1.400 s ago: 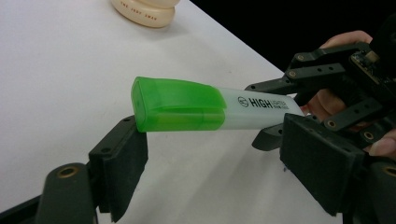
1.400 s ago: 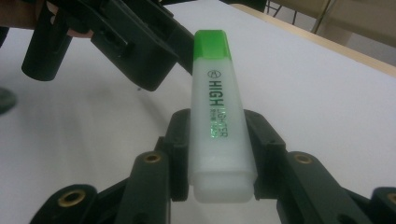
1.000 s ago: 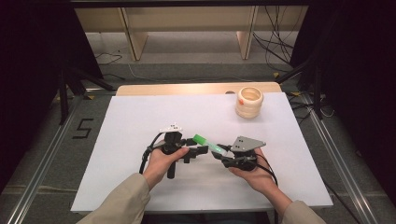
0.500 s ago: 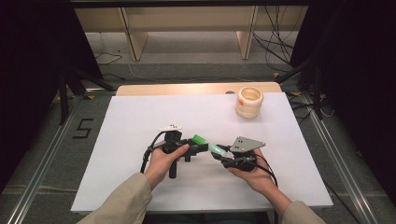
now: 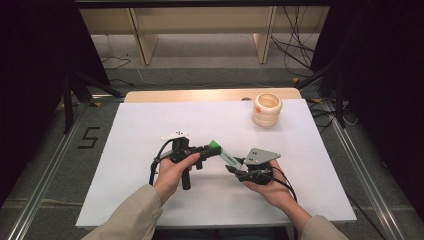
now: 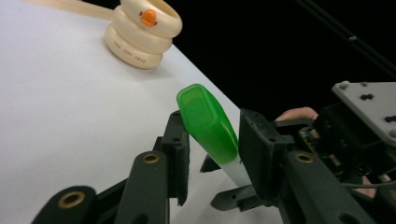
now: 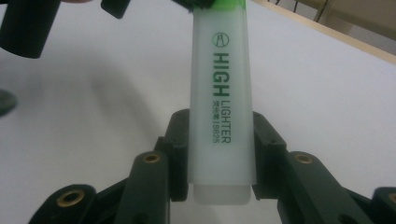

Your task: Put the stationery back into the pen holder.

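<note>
A highlighter (image 5: pixel 228 157) with a pale body (image 7: pixel 222 84) and a green cap (image 6: pixel 205 116) hangs just above the white table between both hands. My right gripper (image 7: pixel 222 135) is shut on the rear of its body, printed side up. My left gripper (image 6: pixel 210 135) faces it from the left, and its jaws have just been closing on the green cap; both pads now touch the cap's sides. In the high view the left gripper (image 5: pixel 214 149) and the right gripper (image 5: pixel 234 164) meet tip to tip near the table's middle.
A cream ribbed round holder (image 5: pixel 266 109) with an orange spot stands at the back right, and it also rises at the far edge in the left gripper view (image 6: pixel 142 32). The white table cover (image 5: pixel 150 125) lies bare around the hands. Dark floor surrounds the table.
The left gripper's jaws have drawn in around the green cap. Both hands and the highlighter have kept their place.
</note>
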